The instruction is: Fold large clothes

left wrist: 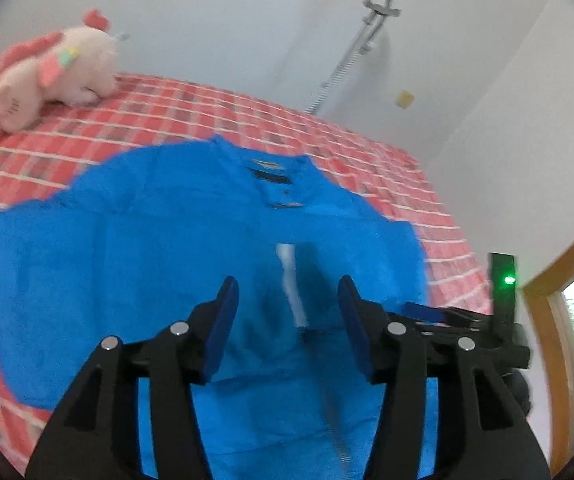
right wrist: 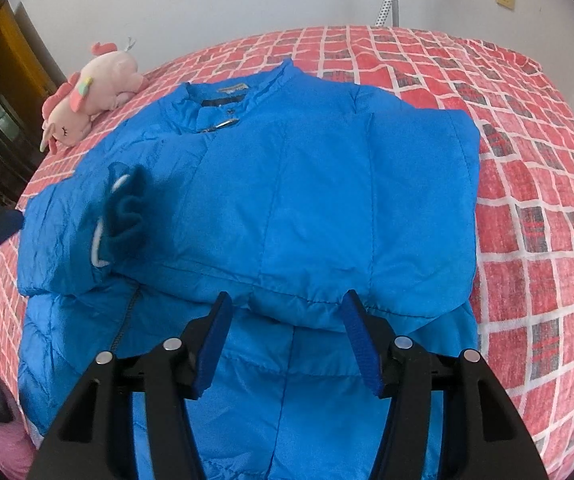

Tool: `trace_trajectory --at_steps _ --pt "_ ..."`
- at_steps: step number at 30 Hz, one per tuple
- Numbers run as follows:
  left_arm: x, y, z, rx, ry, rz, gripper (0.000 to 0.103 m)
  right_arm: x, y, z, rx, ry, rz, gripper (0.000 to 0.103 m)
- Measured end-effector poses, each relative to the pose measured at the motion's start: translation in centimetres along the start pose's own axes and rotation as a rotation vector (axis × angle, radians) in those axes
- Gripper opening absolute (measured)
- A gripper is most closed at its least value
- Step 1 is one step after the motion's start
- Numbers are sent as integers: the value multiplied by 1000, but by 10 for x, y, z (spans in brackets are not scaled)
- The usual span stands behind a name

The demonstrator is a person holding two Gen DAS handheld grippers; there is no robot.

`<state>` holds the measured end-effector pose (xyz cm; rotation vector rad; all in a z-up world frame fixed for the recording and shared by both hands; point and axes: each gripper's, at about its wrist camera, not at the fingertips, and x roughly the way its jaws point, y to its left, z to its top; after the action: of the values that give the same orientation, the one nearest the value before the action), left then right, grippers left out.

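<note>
Right wrist view: blue jacket (right wrist: 287,200) lies under the right gripper (right wrist: 285,338), jaws spread, gripping nothing.

The left wrist view is motion-blurred, smearing the blue padded jacket (left wrist: 191,248) and its collar label. In the right wrist view, the jacket's hem runs under both claw arms and off the bottom edge.

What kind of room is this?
Most likely a bedroom: a bed with a red checked cover, a pink plush toy lying on it, and a blue padded jacket spread out for folding.
</note>
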<state>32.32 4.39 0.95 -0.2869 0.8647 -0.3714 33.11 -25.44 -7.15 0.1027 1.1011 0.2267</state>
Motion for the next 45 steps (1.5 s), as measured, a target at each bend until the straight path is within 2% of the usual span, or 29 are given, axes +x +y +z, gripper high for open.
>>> trace_trajectory --at_steps 2,4,6,7,11,12,14,15,19,21,24,25,27,28,30,31,32,34,39,43,45 --pt "9 16 -1 1 21 103 50 0 2 0 -5 -2 -6 58" --pt "26 33 -5 -20 70 154 49 0 2 -1 -6 -3 -8 58" --pt "54 54 -11 -42 139 169 49 1 2 0 -9 -2 -9 58" --pt "63 60 -14 -44 147 175 49 1 2 0 -10 -2 -10 58" --pt "57 61 -13 -51 121 150 49 -12 7 3 -24 -40 18 59" --pt "53 62 -11 -63 112 136 50 -17 10 4 -28 -47 41 61" --pt "42 64 -6 -91 89 126 51 -24 19 10 -34 -51 98 71" --pt "38 66 -4 -99 77 128 51 -25 24 14 -37 -44 124 72" --pt "21 68 3 -110 26 182 51 -10 54 37 -60 30 208 73" --pt "14 70 6 -97 8 258 51 5 71 49 -68 63 230 73" --pt "10 77 10 -103 -3 313 51 33 93 61 -64 129 300 72" --pt "9 79 11 -107 -5 316 51 42 98 63 -61 151 309 72" --pt "8 83 13 -115 -8 319 51 61 108 65 -62 178 300 59" --pt "7 85 15 -118 -10 318 51 65 112 65 -71 177 291 45" --pt "3 87 16 -124 -23 317 51 66 113 63 -75 158 301 35" --pt "1 88 16 -124 -31 318 51 63 109 62 -65 149 318 27" --pt "-2 88 18 -124 -42 319 51 57 103 61 -53 140 334 22" --pt "-7 87 19 -128 -62 312 51 45 90 61 -37 110 325 20" --pt "-11 77 18 -108 -92 269 51 1 30 55 41 -16 217 19" --pt "-1 67 15 -73 -81 265 51 -25 -32 41 136 -82 113 19" --pt "10 65 13 -57 -60 265 51 -30 -58 36 183 -91 114 19"
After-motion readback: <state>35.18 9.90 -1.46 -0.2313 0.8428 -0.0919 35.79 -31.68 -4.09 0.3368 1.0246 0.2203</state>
